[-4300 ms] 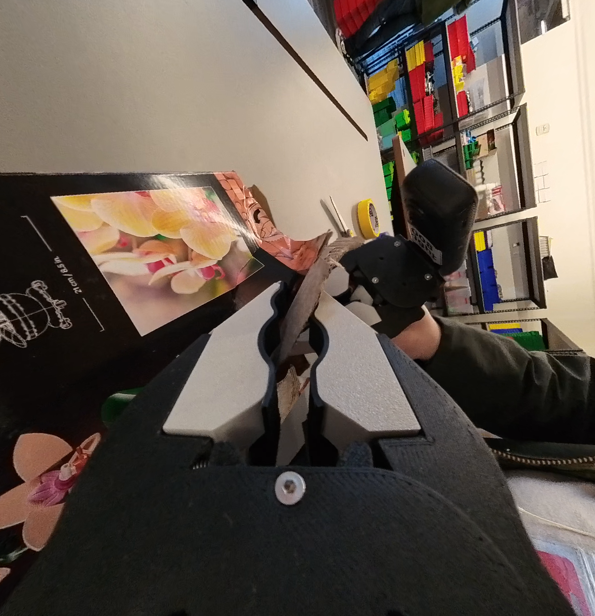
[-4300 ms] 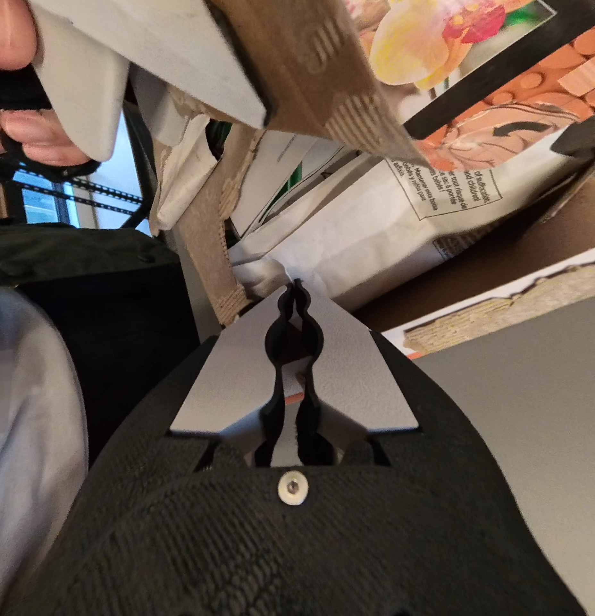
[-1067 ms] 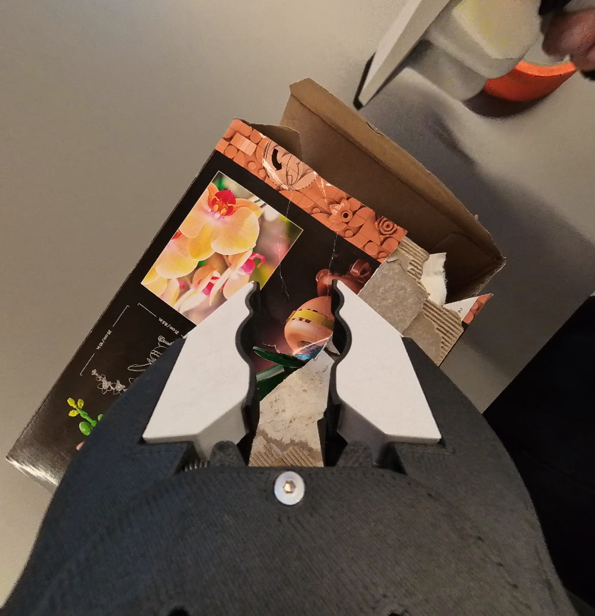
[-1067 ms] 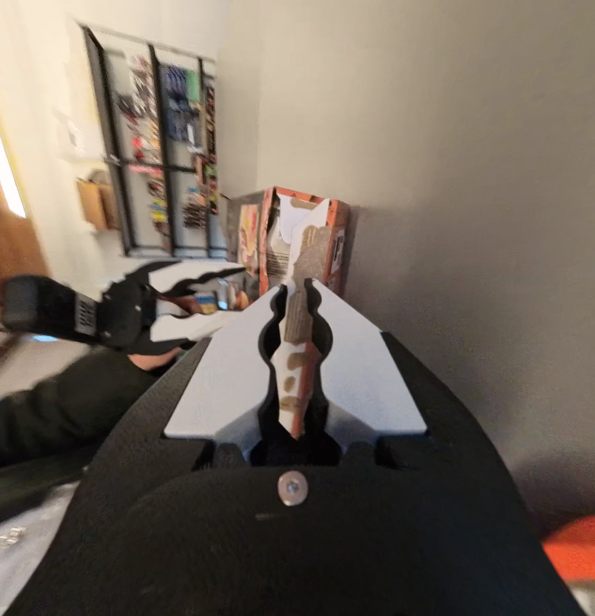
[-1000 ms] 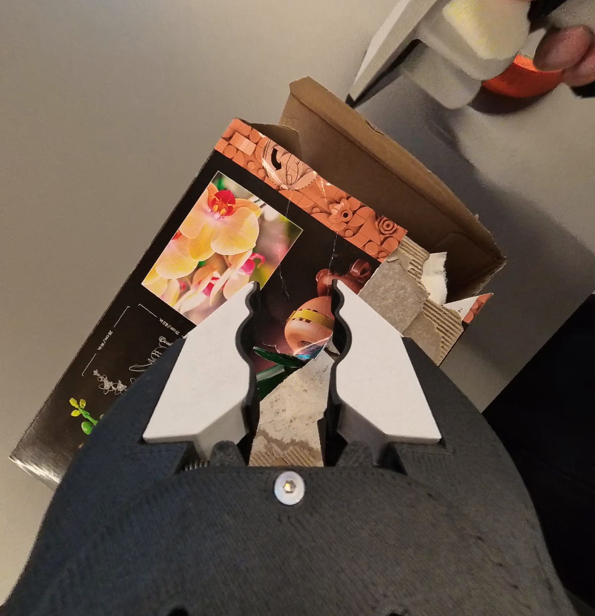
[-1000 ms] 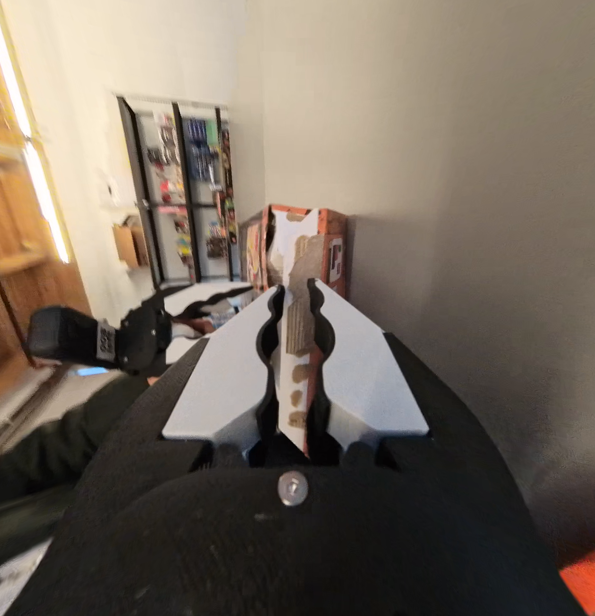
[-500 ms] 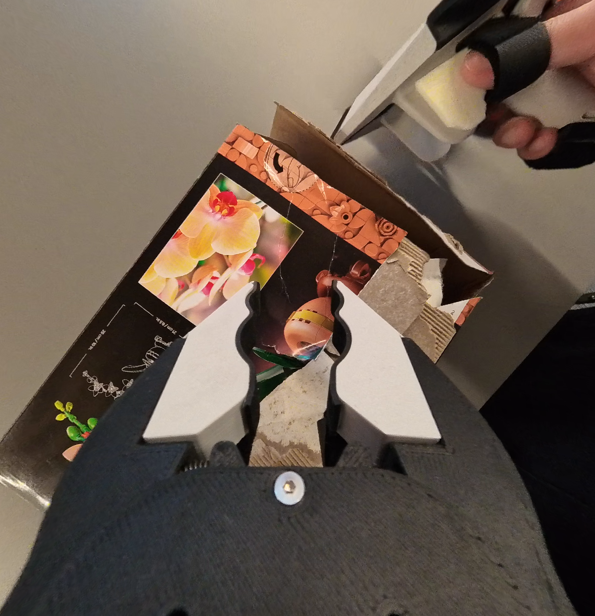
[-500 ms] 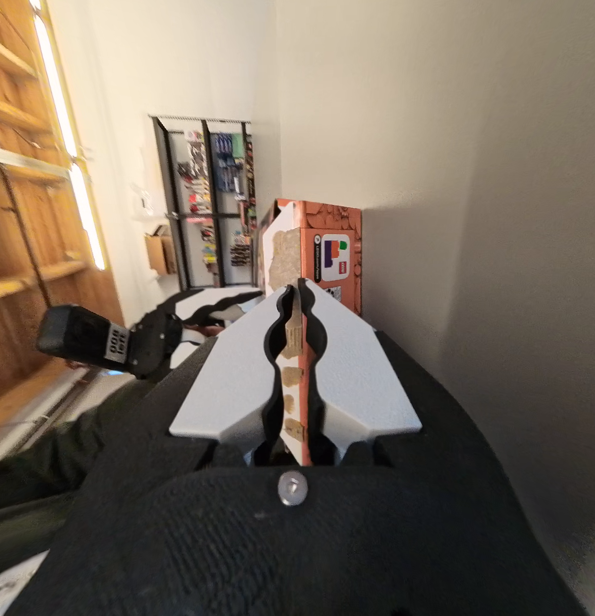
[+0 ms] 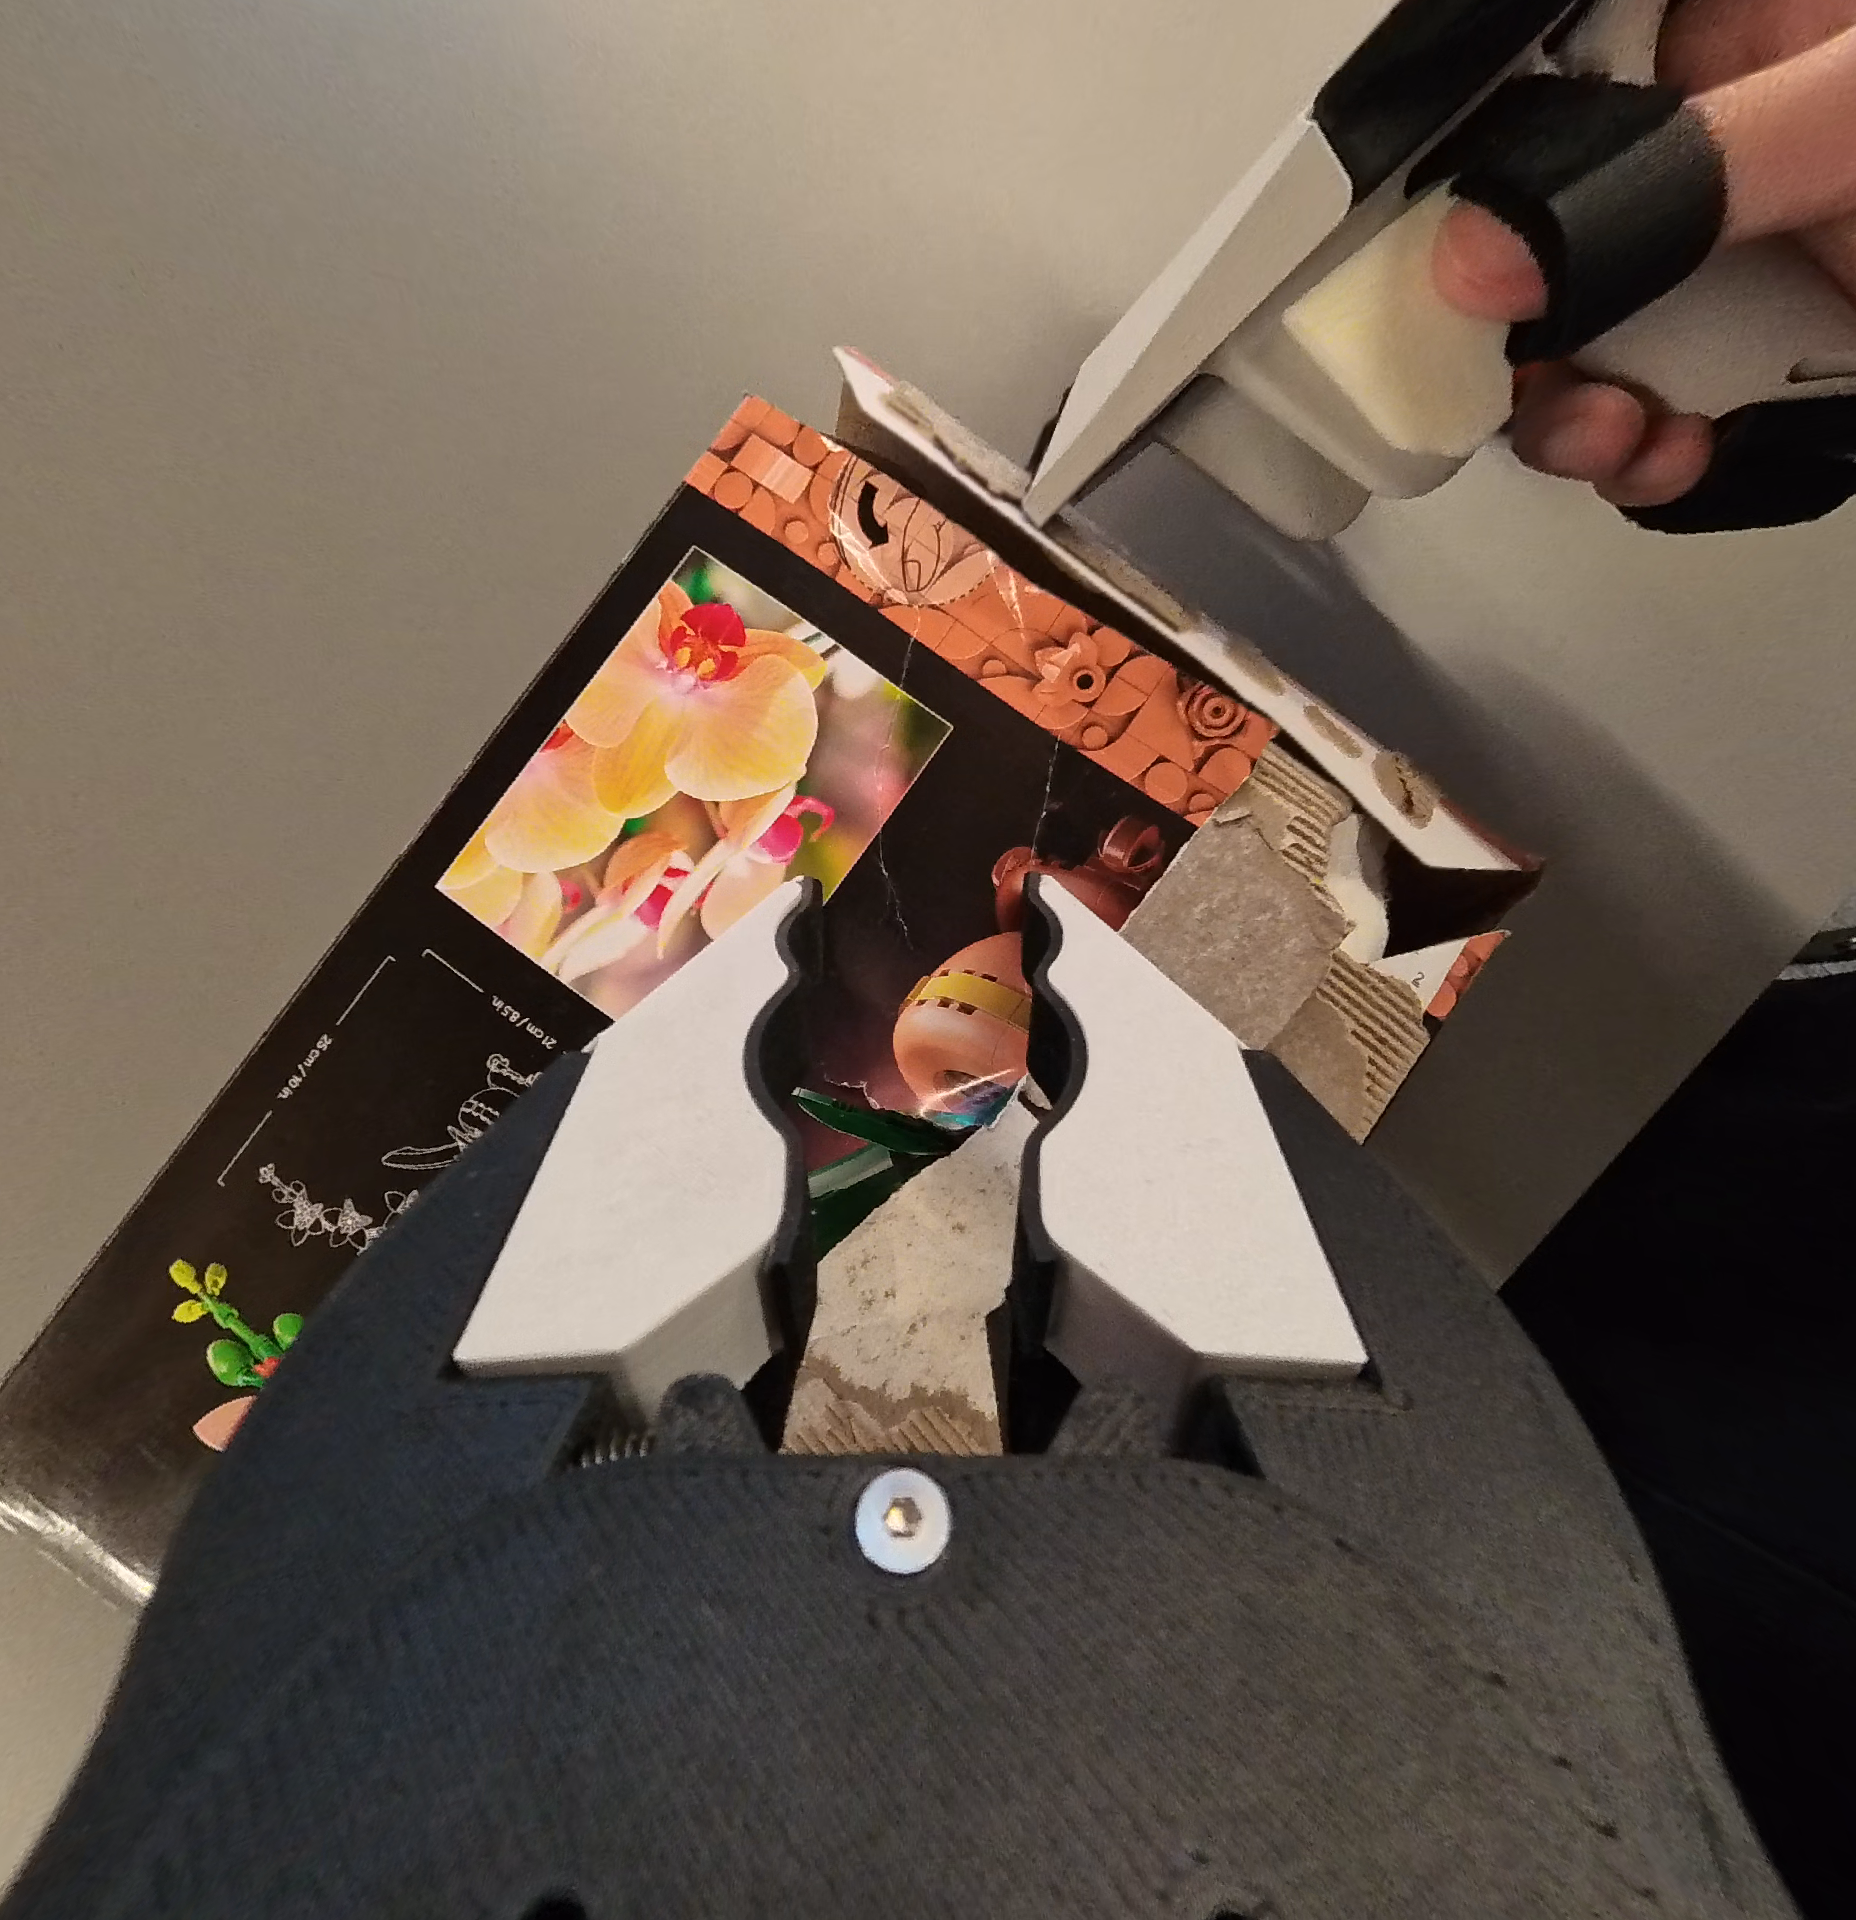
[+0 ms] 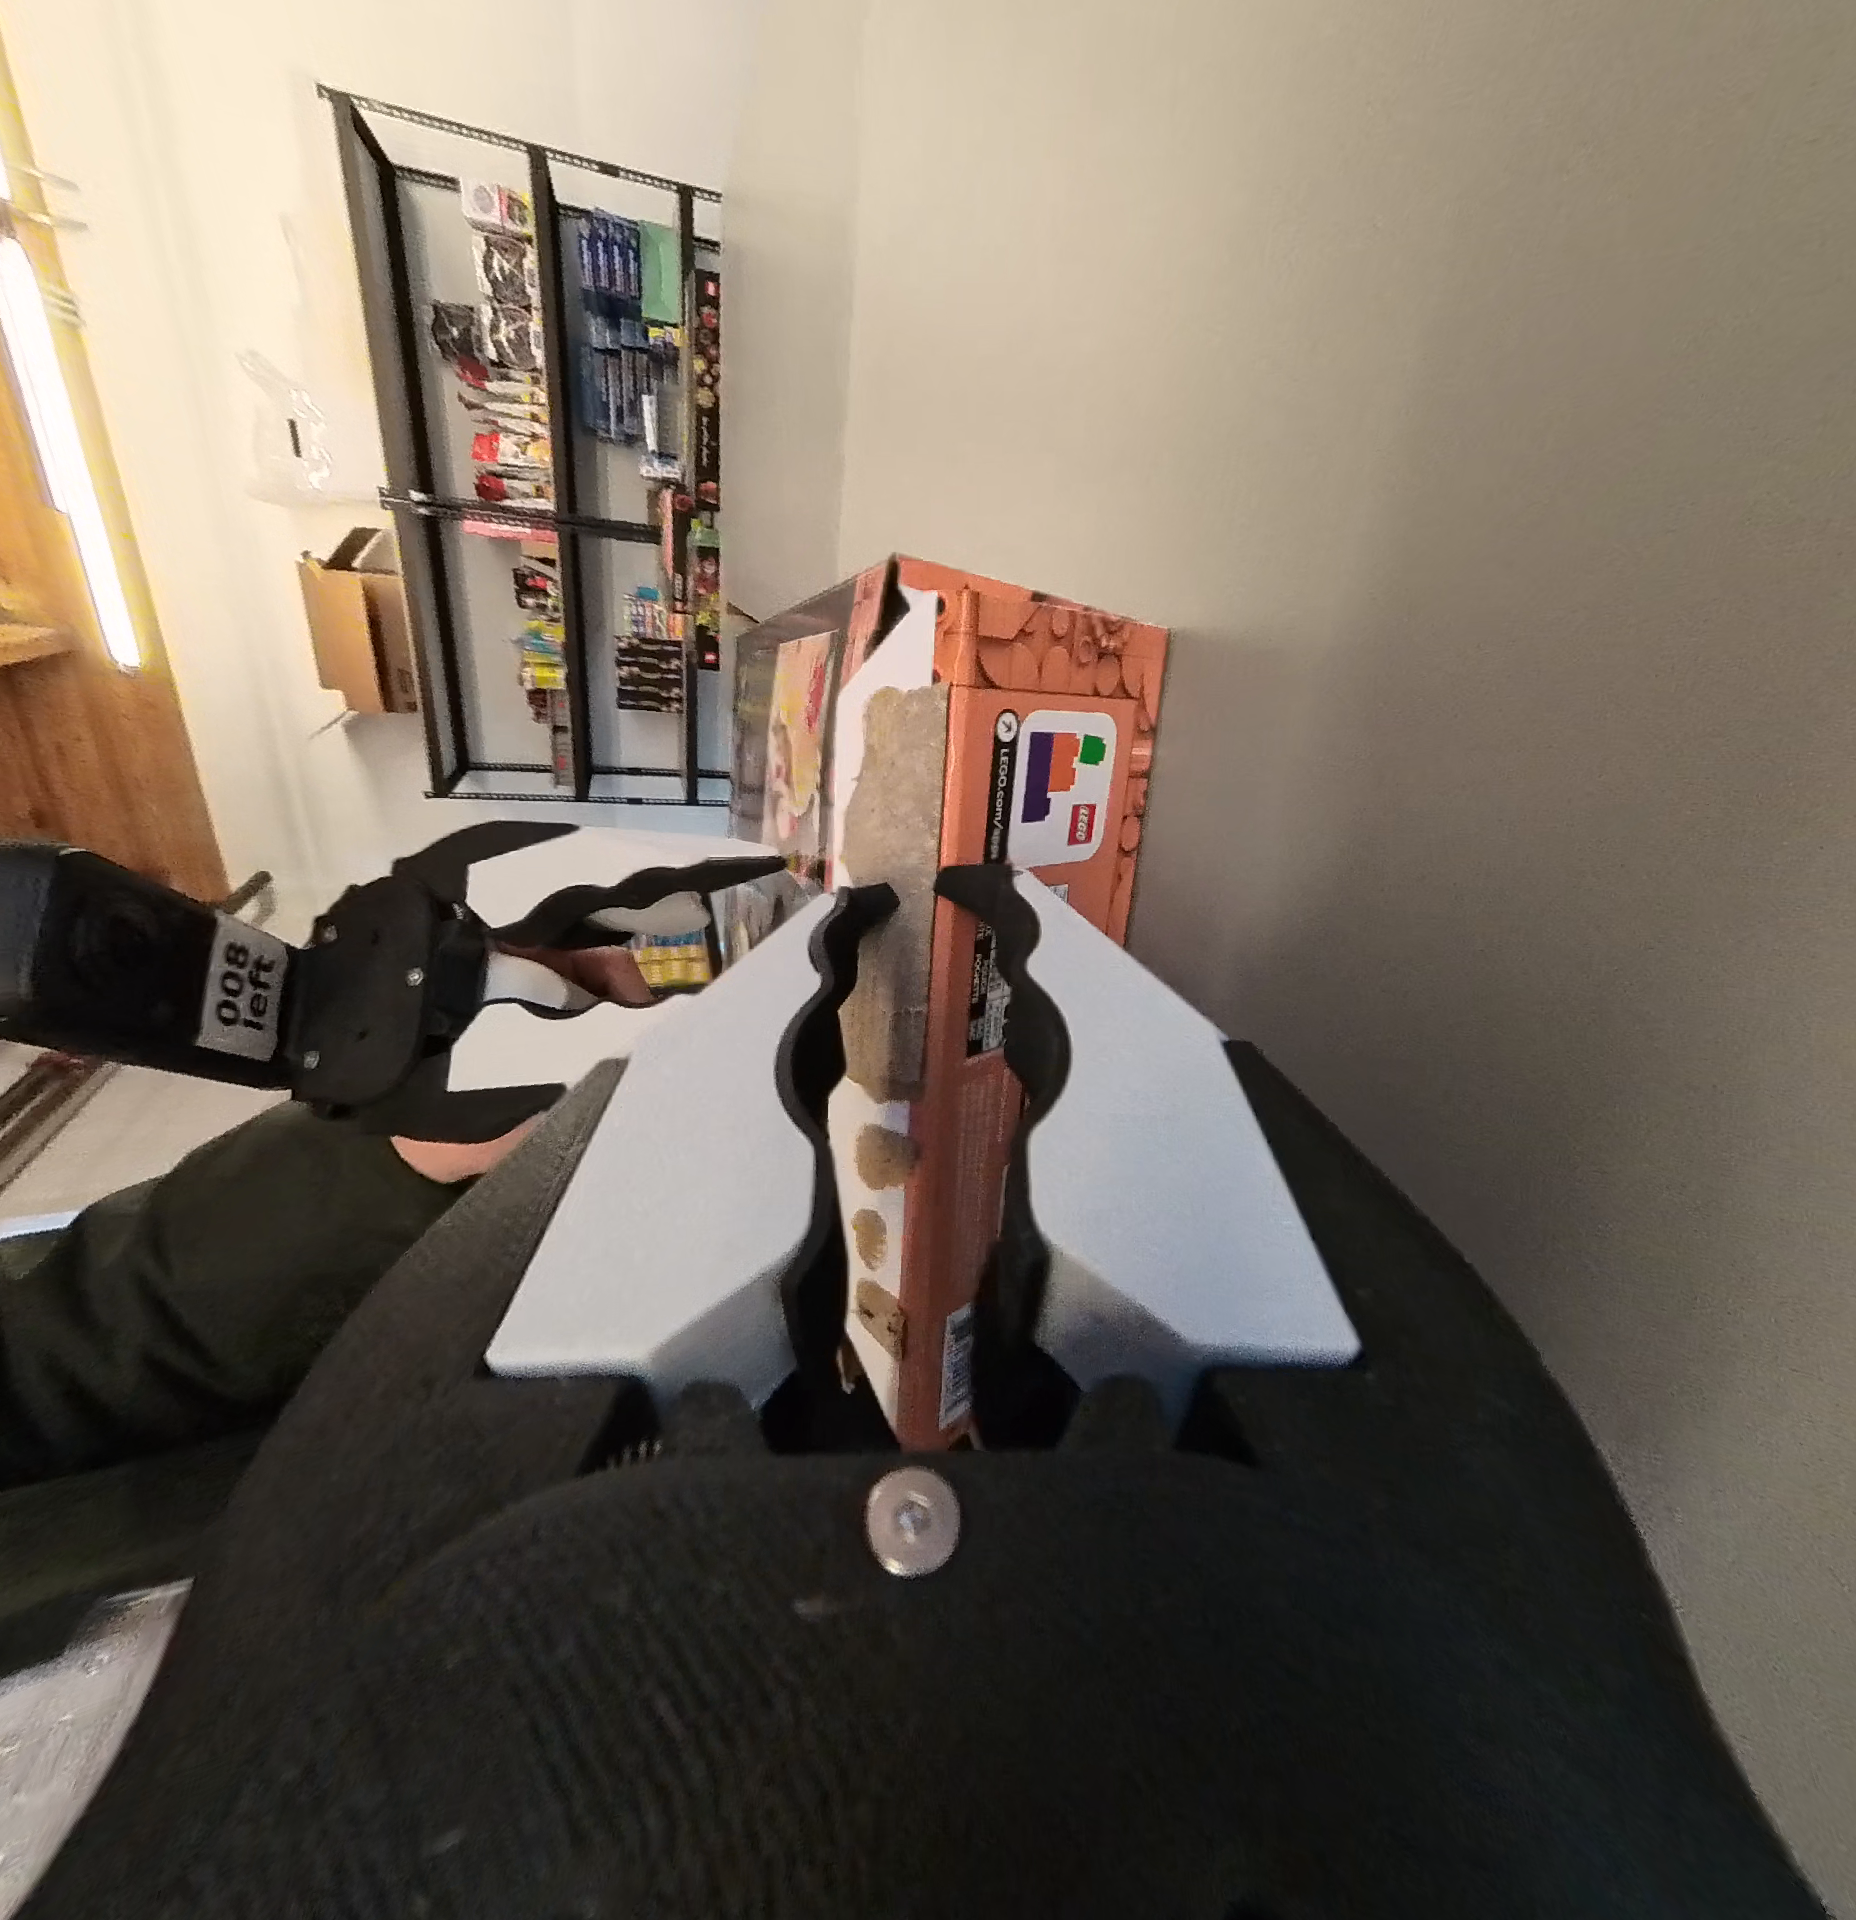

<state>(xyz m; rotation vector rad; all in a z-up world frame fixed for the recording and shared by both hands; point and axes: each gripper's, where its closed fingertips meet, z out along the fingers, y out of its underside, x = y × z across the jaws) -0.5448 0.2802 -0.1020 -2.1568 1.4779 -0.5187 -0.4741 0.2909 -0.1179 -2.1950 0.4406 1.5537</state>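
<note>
The toy box (image 9: 758, 790) lies on the grey table (image 9: 332, 260), bare beyond the box. The right gripper (image 9: 1049, 499) blocks the box's end flap (image 10: 1017, 935); the left gripper (image 9: 913, 904) hangs over its printed face.

The right gripper (image 10: 913, 894) stands open astride the end flap (image 10: 888, 821) of an orange toy-brick box (image 10: 1049, 748); the left gripper (image 10: 633, 883) hovers open beside it.

Box (image 9: 695, 790) interior hidden; shelf (image 10: 550, 447) items too small.
</note>
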